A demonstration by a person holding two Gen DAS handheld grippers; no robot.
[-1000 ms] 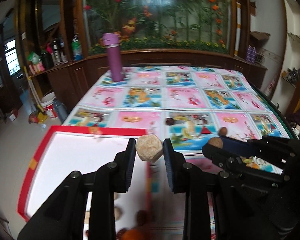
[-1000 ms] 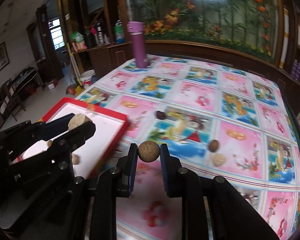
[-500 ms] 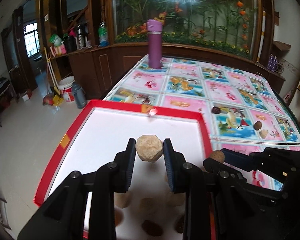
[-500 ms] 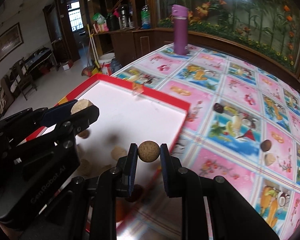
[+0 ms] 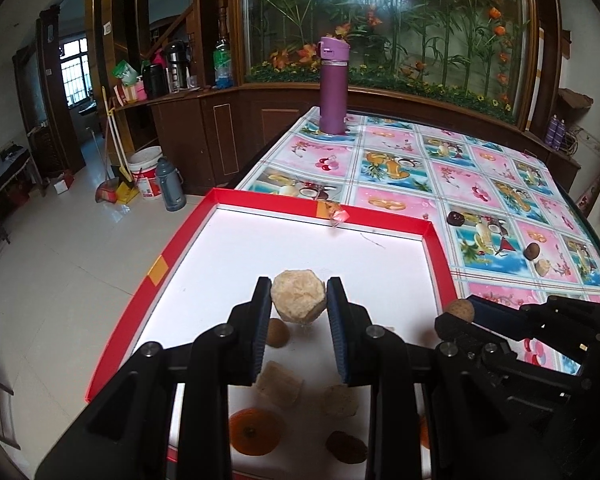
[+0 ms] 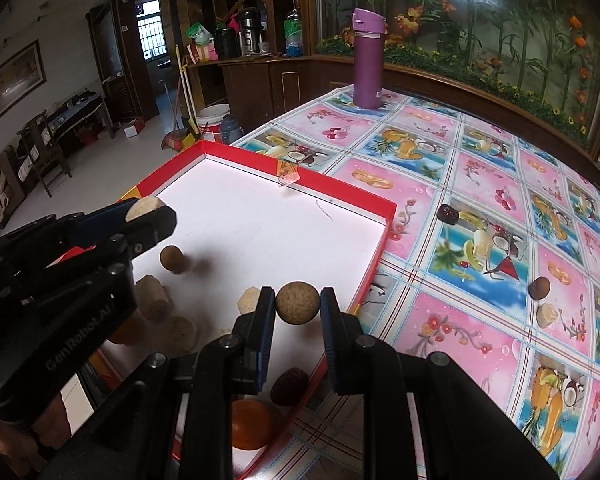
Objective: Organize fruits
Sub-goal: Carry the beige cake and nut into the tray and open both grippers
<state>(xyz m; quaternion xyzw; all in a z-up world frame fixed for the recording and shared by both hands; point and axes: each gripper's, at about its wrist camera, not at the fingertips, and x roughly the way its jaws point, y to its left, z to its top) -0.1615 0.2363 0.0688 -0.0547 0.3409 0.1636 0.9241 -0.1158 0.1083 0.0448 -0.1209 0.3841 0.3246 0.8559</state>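
My left gripper (image 5: 298,300) is shut on a pale faceted fruit (image 5: 298,297) and holds it above the white floor of the red-rimmed tray (image 5: 388,221). My right gripper (image 6: 298,305) is shut on a round tan fruit (image 6: 298,302) just inside the tray's right rim (image 6: 372,276). The right gripper also shows in the left wrist view (image 5: 458,312); the left gripper shows in the right wrist view (image 6: 148,210). Several fruits lie in the tray's near part, among them an orange (image 5: 254,431) and a dark brown fruit (image 5: 346,446).
Three fruits lie on the patterned tablecloth right of the tray: a dark one (image 6: 448,213), a brown one (image 6: 539,287) and a pale one (image 6: 547,315). A purple bottle (image 5: 333,86) stands at the table's far edge. The floor drops off left of the tray.
Both grippers have moved left from over the tablecloth to over the tray and come lower, each keeping its fruit. More fruits in the tray have come into view.
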